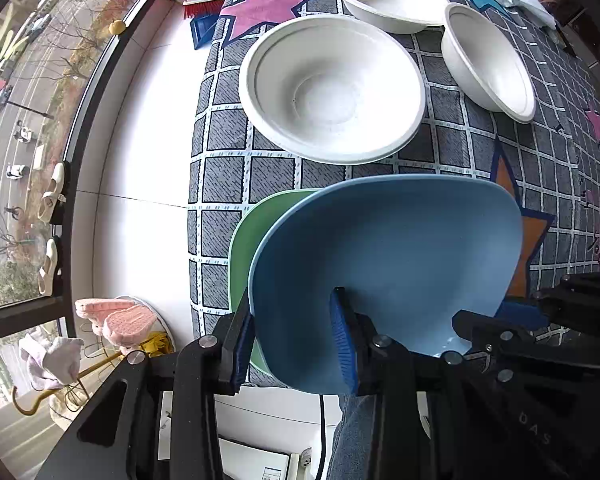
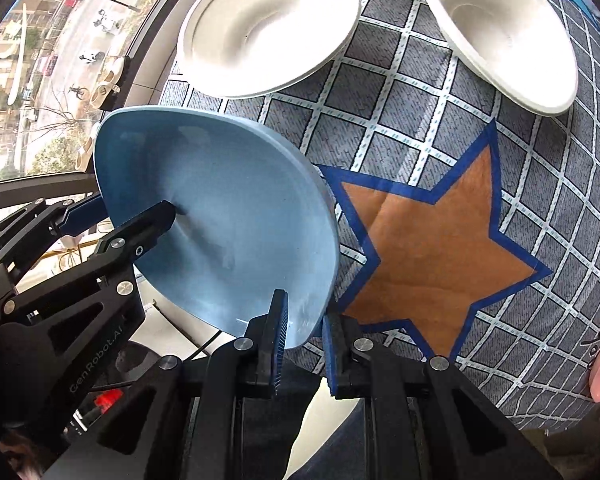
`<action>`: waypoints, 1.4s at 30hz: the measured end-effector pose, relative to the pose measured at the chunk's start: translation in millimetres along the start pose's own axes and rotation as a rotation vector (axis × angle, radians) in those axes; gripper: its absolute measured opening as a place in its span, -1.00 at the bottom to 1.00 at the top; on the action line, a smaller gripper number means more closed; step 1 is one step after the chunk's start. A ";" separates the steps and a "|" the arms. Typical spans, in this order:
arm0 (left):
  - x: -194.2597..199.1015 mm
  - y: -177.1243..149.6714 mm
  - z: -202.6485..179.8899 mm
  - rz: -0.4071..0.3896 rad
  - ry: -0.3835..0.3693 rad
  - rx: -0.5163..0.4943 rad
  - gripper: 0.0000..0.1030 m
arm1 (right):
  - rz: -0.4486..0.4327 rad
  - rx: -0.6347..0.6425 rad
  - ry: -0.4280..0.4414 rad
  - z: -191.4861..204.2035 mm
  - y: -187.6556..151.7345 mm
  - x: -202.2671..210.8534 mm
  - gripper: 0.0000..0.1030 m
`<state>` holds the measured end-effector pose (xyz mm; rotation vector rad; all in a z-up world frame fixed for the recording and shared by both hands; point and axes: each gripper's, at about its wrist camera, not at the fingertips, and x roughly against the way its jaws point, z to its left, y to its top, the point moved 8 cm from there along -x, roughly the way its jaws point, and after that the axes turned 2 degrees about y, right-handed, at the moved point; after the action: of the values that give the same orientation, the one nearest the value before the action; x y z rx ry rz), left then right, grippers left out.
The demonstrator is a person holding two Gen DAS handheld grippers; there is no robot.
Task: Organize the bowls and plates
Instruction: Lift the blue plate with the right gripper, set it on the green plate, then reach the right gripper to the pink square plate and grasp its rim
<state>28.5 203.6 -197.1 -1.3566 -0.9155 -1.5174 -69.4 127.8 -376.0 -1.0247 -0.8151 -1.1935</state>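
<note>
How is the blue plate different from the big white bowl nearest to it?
The blue plate is shallow, squarish with rounded corners, and held tilted above the cloth by both grippers; the white bowl is round, deep, and sits flat on the checked tablecloth, untouched. The blue plate overlaps a green plate; the white bowl sits alone. Both are empty.

From our left tongs (image 1: 292, 340) we look down closely; from our right tongs (image 2: 304, 344), likewise. Both views share the blue plate (image 1: 384, 264) ahead.

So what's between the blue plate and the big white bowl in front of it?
Only bare checkered cloth. The left wrist view shows nothing resting between the blue plate and the nearest white bowl.
</note>
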 end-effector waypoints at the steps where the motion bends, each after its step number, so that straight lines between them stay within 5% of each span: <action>1: -2.1 -0.8 3.9 0.002 0.004 0.002 -0.23 | 0.005 0.002 0.005 7.3 3.4 -5.8 -0.63; 9: -15.8 -6.7 9.8 -0.011 0.033 0.001 -0.20 | 0.029 -0.031 0.017 46.2 35.8 -45.9 -0.63; 11: -16.8 -7.0 8.7 -0.015 0.041 -0.009 -0.07 | 0.028 -0.032 0.025 53.8 42.9 -51.7 -0.63; 12: -16.3 -6.7 8.7 -0.020 0.050 -0.013 0.15 | 0.024 -0.030 0.024 56.6 45.9 -53.0 -0.63; 16: -7.0 -1.8 13.0 -0.066 0.110 -0.017 0.61 | -0.025 -0.014 -0.050 48.7 49.8 -38.5 0.22; 20: 5.4 8.1 5.7 -0.100 0.082 -0.018 0.70 | -0.090 -0.051 -0.051 32.0 50.0 -19.2 0.74; 24: 20.5 21.7 -17.5 -0.148 0.071 -0.059 1.00 | -0.140 -0.167 -0.040 4.4 48.4 -1.2 0.74; 31: 42.0 39.2 -76.2 -0.183 0.026 -0.181 1.00 | -0.212 -0.344 -0.030 -46.5 34.0 24.9 0.74; 42: 48.9 54.3 -158.9 -0.178 0.000 -0.366 1.00 | -0.260 -0.588 0.030 -161.8 -40.0 76.3 0.74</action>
<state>24.1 30.6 -171.3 -1.5635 -0.8005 -1.8905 -95.8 -52.3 -353.9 -1.3970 -0.5918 -1.7262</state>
